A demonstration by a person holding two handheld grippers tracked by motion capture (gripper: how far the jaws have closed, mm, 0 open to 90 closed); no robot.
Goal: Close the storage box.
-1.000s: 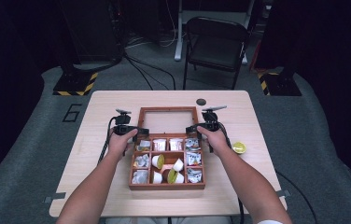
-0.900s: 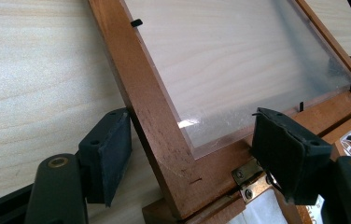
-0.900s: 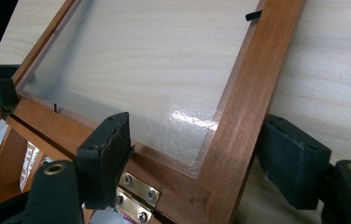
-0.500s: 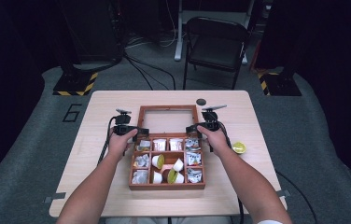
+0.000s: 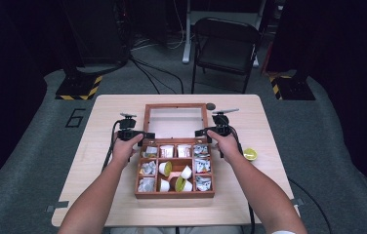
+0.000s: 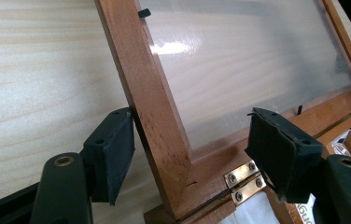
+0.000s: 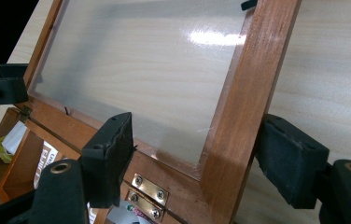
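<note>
Table [image 5: 98, 161] carries the wooden box [image 5: 174, 192] at its middle, glass lid [image 5: 175, 122] raised at the far side, and my left gripper [image 6: 190, 154], jaws just closing, and right gripper [image 7: 201, 154] each straddle a lid side rail without clamping.

You have a reddish-brown wooden box [image 5: 174, 194], varnished to a soft sheen. Its lid [image 6: 159, 107] frames a clear glossy pane [image 7: 136, 70] that throws back the lamp glare. The hinges [image 6: 241, 179] are polished brass with bright screws. Your counter [image 5: 279, 195] is pale, smooth, matt wood. Gripper pads [image 7: 110, 156] look matt black and rubbery.
</note>
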